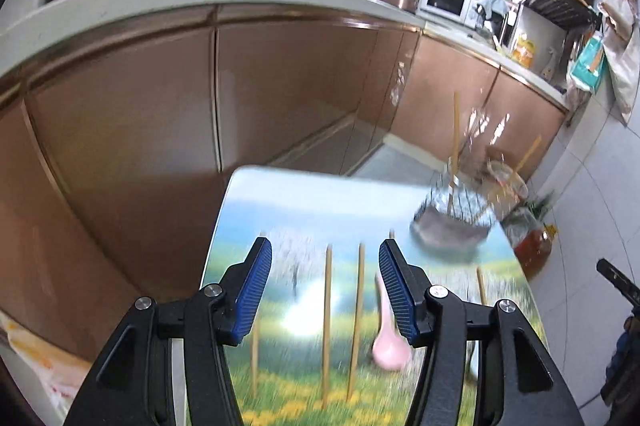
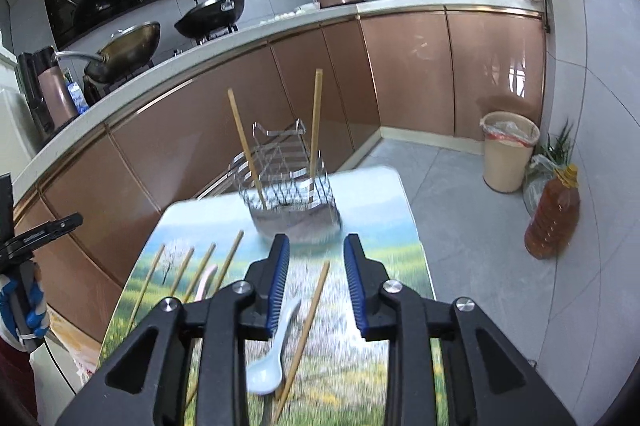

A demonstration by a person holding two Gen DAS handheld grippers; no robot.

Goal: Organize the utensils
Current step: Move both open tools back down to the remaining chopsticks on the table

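Note:
A wire utensil holder (image 2: 288, 193) stands at the far end of the landscape-print table (image 2: 380, 209), with two chopsticks (image 2: 316, 121) upright in it. In the left wrist view the holder (image 1: 452, 222) is blurred, at the table's (image 1: 280, 201) far right. My left gripper (image 1: 326, 250) is open above several loose chopsticks (image 1: 328, 314) and a pink spoon (image 1: 390, 346), gripping nothing. My right gripper (image 2: 316, 242) is open too, over a white spoon (image 2: 268, 366) and a single chopstick (image 2: 308, 322) lying flat. More chopsticks (image 2: 200, 266) and the pink spoon (image 2: 206, 282) lie to its left.
Brown cabinet doors (image 2: 248, 113) and a counter with two woks (image 2: 132, 45) run behind the table. On the floor at the right stand a beige bin (image 2: 508, 153) and a large oil bottle (image 2: 554, 214). A gloved hand (image 2: 24, 302) shows at the left edge.

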